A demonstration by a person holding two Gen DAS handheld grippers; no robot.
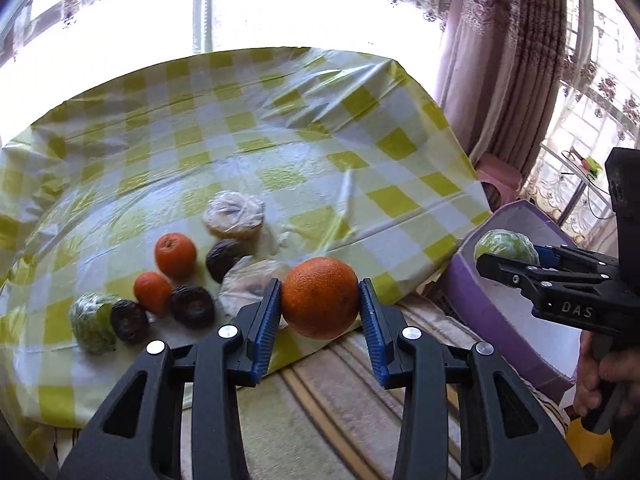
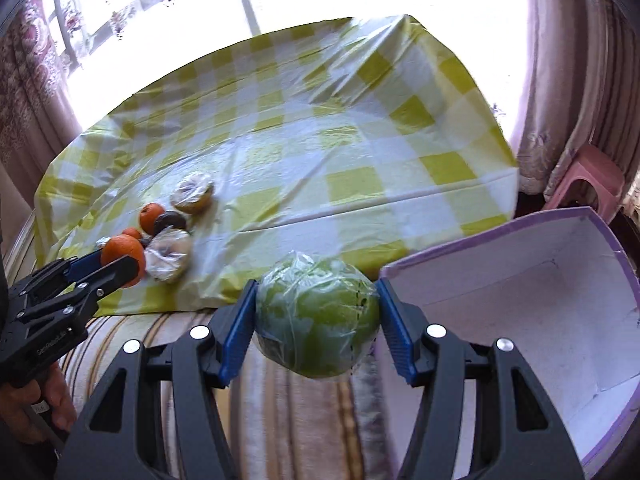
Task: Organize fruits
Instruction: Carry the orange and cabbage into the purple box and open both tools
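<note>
An orange (image 1: 320, 298) is clamped between the blue pads of the left gripper (image 1: 320, 308) and is held clear of the near edge of the checked tablecloth (image 1: 280, 140), above the striped surface in front of it. A green fruit wrapped in clear film (image 2: 318, 316) is gripped in the same way by the right gripper (image 2: 318, 320), both pads being pressed against its sides. The purple box (image 2: 520, 320) is seen just to the right of the wrapped green fruit, its white interior open and, as far as can be seen, with nothing in it. The coming move is judged to turn on that relation: the box lies to the right of both grippers, and the right gripper is much the nearer, almost at the box's left wall. Neither fruit has a marked long axis, so no turning is thought to be needed before release.

The remaining fruit is left on the cloth at the near left: two small oranges (image 1: 176, 256), three dark round fruits (image 1: 192, 306), another wrapped green fruit (image 1: 92, 322) and two pale wrapped items (image 1: 234, 216). That group is shown clearly in the left wrist view, while only a part of the box is seen there. The box's floor is shown in the right wrist view alone.
</note>
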